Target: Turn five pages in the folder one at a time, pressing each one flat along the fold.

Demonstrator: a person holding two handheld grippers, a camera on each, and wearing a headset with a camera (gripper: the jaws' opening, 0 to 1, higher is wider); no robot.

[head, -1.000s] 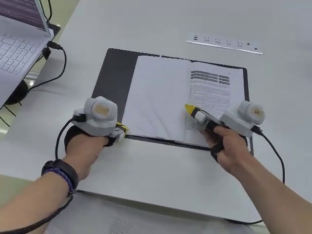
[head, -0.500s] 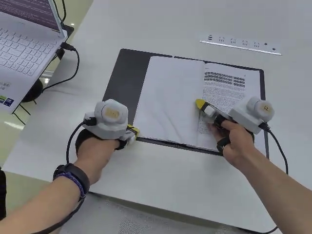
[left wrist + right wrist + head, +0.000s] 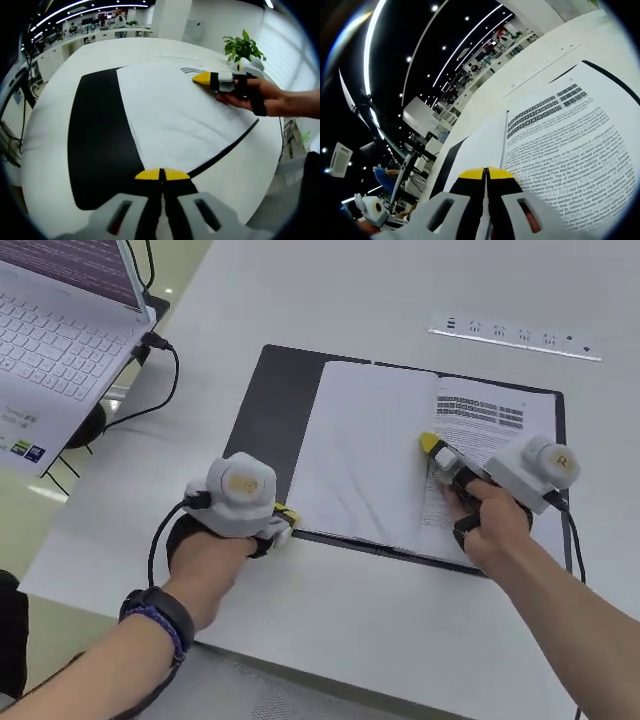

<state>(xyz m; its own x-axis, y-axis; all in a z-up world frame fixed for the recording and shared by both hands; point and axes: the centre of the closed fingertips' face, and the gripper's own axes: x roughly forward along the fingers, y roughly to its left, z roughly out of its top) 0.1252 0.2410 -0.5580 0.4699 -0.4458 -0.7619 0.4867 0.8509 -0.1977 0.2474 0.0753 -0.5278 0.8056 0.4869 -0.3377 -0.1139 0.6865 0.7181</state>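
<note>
The black folder [image 3: 262, 415] lies open on the white table. A blank white page [image 3: 365, 455] is turned onto its left side, and a printed page [image 3: 495, 425] is on the right. My right gripper [image 3: 430, 443] is shut, its yellow tips down on the paper by the fold [image 3: 485, 173], between the blank page [image 3: 475, 145] and the printed page [image 3: 565, 145]. My left gripper [image 3: 285, 515] is shut and holds nothing, resting at the folder's near left edge [image 3: 162, 174]. From there the blank page [image 3: 170, 115] spreads ahead, with the right gripper [image 3: 202, 78] on it.
An open laptop [image 3: 60, 340] stands at the far left with a black cable [image 3: 165, 370] running from it. A white power strip [image 3: 515, 337] lies beyond the folder. The table's near edge [image 3: 330, 680] is close below the hands.
The right gripper has slid up along the fold, away from the person. The left gripper has stayed at the folder's near edge. The camera has shifted.
</note>
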